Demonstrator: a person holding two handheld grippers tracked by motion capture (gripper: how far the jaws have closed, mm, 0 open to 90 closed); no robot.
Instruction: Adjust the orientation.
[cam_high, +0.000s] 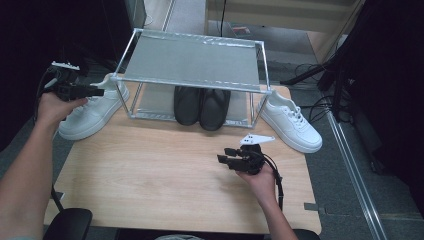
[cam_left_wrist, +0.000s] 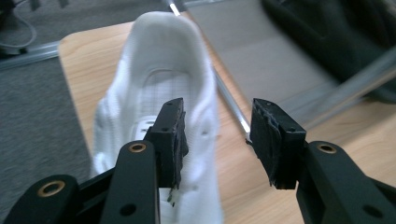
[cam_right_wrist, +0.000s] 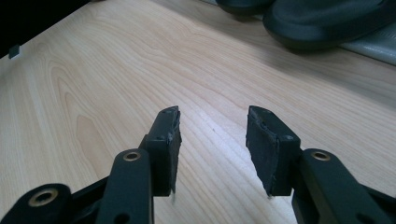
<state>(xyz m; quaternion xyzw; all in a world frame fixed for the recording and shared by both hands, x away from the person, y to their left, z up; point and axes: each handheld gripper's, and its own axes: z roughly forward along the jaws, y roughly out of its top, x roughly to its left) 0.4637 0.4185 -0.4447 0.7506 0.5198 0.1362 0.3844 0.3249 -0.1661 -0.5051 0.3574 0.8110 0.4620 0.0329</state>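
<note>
My left tool (cam_high: 95, 92) hangs over the left white sneaker (cam_high: 90, 114) at the counter's (cam_high: 150, 170) left edge, jaws parted and empty. The black shoes (cam_high: 201, 106) sit under the rack (cam_high: 192, 62). My right tool (cam_high: 225, 156) hovers above bare wood, jaws apart, holding nothing. Another white sneaker (cam_high: 291, 122) lies far right.

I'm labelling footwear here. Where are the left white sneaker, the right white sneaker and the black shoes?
left white sneaker (cam_high: 85, 117), high view, on its upper
right white sneaker (cam_high: 292, 122), high view, on its laces
black shoes (cam_high: 202, 106), high view, between the pair's toes
</note>
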